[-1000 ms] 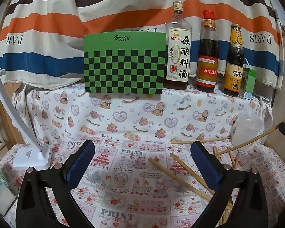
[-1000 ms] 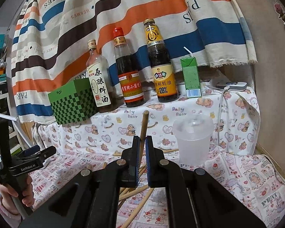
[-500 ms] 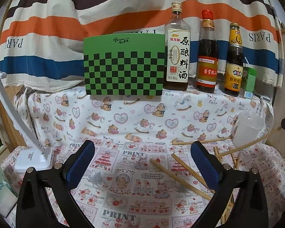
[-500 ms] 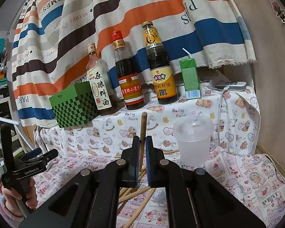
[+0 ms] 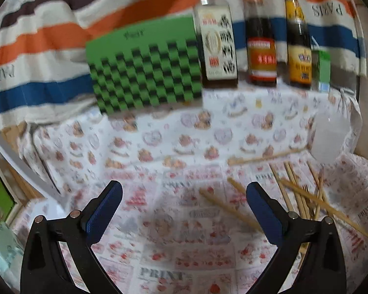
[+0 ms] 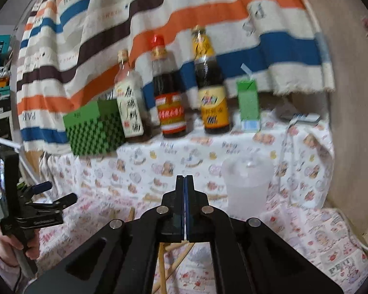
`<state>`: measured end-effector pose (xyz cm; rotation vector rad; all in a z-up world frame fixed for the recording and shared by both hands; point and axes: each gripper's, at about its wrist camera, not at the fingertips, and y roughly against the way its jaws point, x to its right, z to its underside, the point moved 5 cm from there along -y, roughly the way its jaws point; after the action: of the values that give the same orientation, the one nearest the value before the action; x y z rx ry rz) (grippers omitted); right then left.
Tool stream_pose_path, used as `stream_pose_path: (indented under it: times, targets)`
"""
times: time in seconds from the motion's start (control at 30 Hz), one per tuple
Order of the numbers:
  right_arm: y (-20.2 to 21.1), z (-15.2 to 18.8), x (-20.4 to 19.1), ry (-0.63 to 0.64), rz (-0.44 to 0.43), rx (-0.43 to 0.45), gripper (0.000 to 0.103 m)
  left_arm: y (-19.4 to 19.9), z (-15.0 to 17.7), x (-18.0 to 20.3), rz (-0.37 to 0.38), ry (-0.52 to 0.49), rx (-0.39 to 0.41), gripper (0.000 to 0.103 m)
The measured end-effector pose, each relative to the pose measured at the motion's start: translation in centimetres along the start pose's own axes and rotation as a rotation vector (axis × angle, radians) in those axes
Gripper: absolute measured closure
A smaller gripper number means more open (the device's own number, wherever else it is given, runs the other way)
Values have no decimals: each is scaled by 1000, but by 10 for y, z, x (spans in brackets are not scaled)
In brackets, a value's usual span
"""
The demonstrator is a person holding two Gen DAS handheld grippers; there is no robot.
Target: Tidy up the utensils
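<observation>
Left wrist view shows the left gripper (image 5: pixel 184 203) with jaws wide over scattered chopsticks (image 5: pixel 304 196) on the table near a plastic cup (image 5: pixel 331 139); light, stiff, best pinched mid-shaft, while the right gripper (image 6: pixel 185 188) jaws are closed, empty.

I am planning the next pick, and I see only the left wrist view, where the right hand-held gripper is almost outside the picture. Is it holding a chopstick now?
Observer: In the right wrist view, the right hand-held gripper has its pads pressed together, and no chopstick rises between them.
Operator: Where is it relative to the cup?
Observer: The translucent cup stands to the right of its tips and farther back. They are not touching.
Operator: Is anything below it?
Observer: Yes, chopsticks show on the cloth beneath its body, one of them slanting across.
</observation>
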<state>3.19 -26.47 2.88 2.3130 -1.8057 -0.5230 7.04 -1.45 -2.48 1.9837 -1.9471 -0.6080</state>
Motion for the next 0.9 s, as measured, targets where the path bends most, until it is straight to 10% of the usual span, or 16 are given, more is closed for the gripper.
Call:
stream_pose_path:
  times: [0.5,0.9]
  targets:
    - [-52,38,8,-46,-32,-287,93,-65,12,4,199,289,-432,46]
    - [-50,26,40,-99,119,-246,83,-122,7,24,59,278,-601,66]
